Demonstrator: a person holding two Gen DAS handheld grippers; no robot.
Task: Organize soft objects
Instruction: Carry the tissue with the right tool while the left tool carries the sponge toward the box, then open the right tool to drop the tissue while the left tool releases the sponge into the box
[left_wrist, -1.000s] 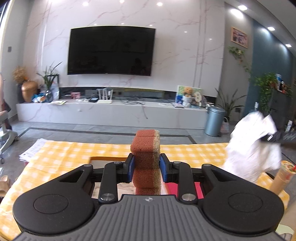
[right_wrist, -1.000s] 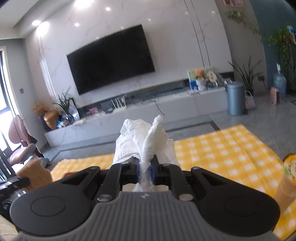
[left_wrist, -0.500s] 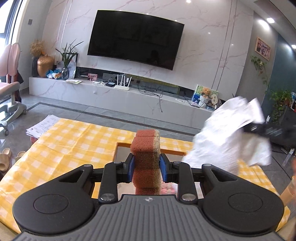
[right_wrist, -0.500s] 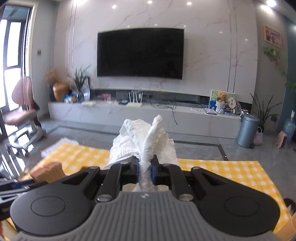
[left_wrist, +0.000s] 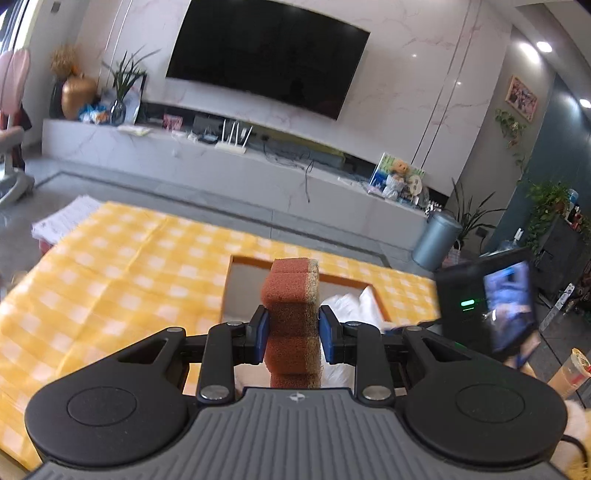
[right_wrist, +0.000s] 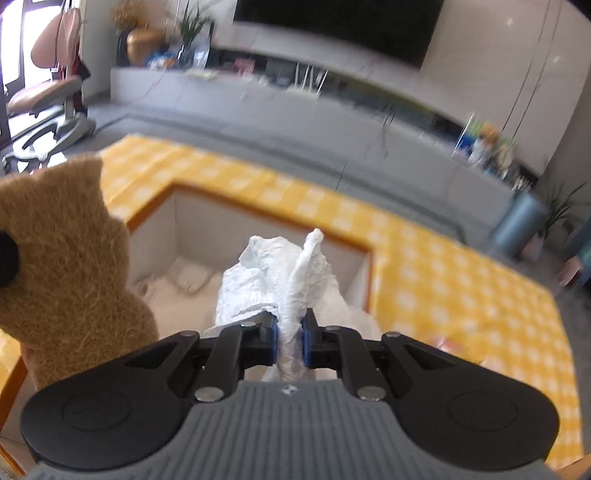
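Both tools carry soft things above an orange-rimmed box (right_wrist: 364, 275) sunk among the yellow checked cloth of the surface (left_wrist: 122, 266), which looks like the collecting place. The left tool (left_wrist: 291, 334) is pinching a rust-brown sponge (left_wrist: 291, 295) upright, its top clear of the pads, so it can drop straight in. The right tool (right_wrist: 289, 341) is pressed tight on a twisted white crumpled cloth (right_wrist: 280, 277), whose bulk hangs over the box's middle. Pale soft pieces (right_wrist: 192, 278) already lie inside, toward its left. A brown plush toy (right_wrist: 62, 258) stands near, at the box's left edge.
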